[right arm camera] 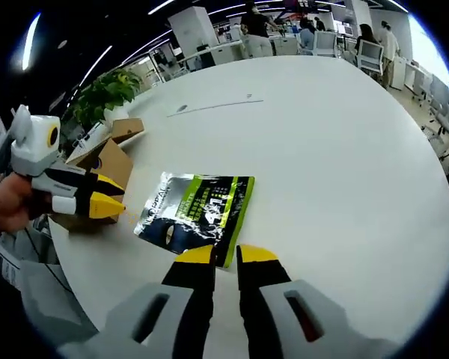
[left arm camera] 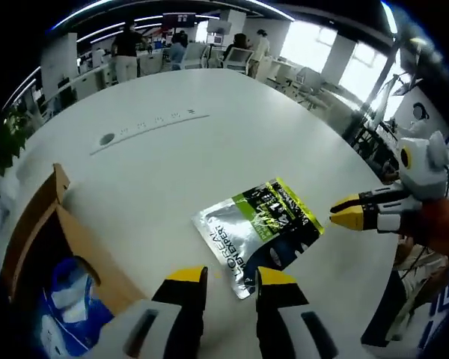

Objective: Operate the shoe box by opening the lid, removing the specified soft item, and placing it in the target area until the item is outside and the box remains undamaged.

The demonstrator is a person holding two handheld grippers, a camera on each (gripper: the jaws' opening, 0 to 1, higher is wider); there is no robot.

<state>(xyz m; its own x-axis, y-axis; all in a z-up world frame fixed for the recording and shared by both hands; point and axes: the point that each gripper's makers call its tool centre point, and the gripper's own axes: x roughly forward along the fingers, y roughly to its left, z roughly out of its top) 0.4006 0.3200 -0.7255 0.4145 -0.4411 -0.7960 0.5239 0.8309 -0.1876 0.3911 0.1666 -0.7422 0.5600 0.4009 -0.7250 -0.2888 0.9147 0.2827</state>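
A silver, green and black foil pouch (left arm camera: 258, 228) (right arm camera: 194, 209) lies flat on the white table (left arm camera: 209, 149) (right arm camera: 322, 149), outside the box. The brown cardboard shoe box (left arm camera: 60, 232) (right arm camera: 108, 161) stands open at the table's edge, with blue and white stuffing (left arm camera: 67, 299) inside. My left gripper (left arm camera: 232, 278) (right arm camera: 108, 202) hovers between the box and the pouch, open, with nothing between its jaws. My right gripper (right arm camera: 224, 256) (left arm camera: 348, 213) sits on the pouch's other side, jaws a narrow gap apart and holding nothing. A hand (right arm camera: 7, 202) holds the left gripper.
The table is large and round, with a grey grommet and slot line (left arm camera: 107, 138) farther out. A potted plant (right arm camera: 105, 93) stands past the box. People (left arm camera: 126, 48) and office chairs (left arm camera: 238, 56) are far behind the table.
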